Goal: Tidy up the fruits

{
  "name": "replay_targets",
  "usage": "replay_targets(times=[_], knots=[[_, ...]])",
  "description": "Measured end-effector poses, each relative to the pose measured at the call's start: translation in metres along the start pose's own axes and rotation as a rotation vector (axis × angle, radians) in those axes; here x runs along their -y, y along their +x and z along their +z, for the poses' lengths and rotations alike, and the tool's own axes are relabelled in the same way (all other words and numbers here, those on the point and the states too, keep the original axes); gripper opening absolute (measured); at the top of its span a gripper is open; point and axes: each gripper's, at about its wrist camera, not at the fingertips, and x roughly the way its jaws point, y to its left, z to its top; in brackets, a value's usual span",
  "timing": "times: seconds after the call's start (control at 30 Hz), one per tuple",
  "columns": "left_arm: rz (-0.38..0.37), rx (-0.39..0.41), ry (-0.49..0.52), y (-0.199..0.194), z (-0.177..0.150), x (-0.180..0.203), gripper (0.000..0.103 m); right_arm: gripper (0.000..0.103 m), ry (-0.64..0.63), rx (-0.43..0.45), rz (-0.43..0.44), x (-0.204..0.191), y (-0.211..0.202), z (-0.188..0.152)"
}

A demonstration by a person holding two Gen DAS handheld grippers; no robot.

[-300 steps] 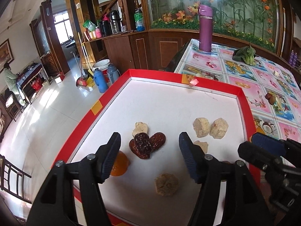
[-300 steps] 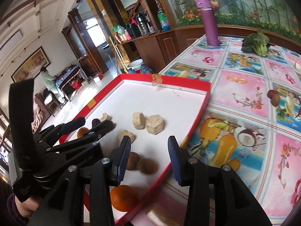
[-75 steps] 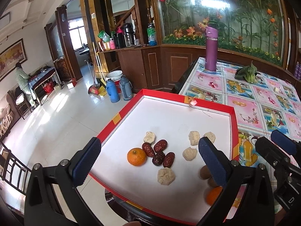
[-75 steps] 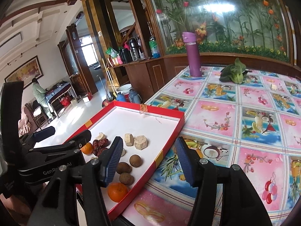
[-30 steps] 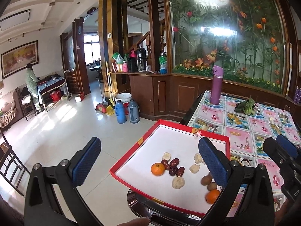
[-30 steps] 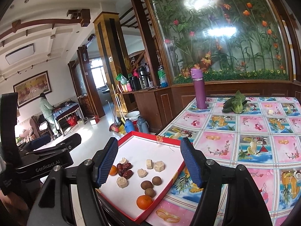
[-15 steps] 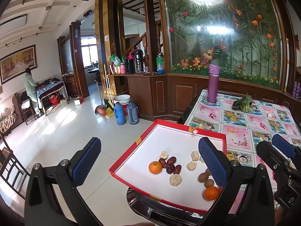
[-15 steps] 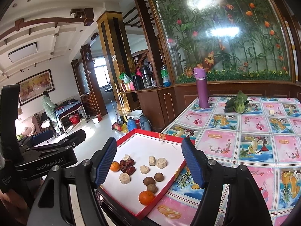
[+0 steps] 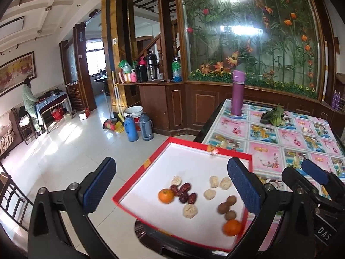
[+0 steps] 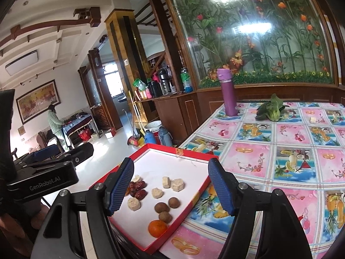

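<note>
Partly hidden, orange [image 10: 127, 191] behind right hand-held gripper [image 10: 170, 186]

Both views are bright with daylight from a window [image 9: 94, 60] far beyond the left tongs [image 9: 172, 185], which throws a white sheen across the floor tiles [image 9: 54, 142] ahead of them. High above the tongs, a ceiling lamp glares off the floral glass panel [image 9: 254, 32] as a blown-out patch with streaks. Fisheye bending curves pillars and the tabletop [image 10: 280, 151], corners darken, and the near orange [image 9: 231, 227] smears slightly.
</note>
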Motion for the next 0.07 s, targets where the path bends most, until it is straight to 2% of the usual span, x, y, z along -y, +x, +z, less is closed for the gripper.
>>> replay_targets(times=[0.07], knots=[[-0.051,0.004,0.029,0.004,0.005,0.022,0.103,0.071,0.029,0.003,-0.034,0.018,-0.003,0.004]])
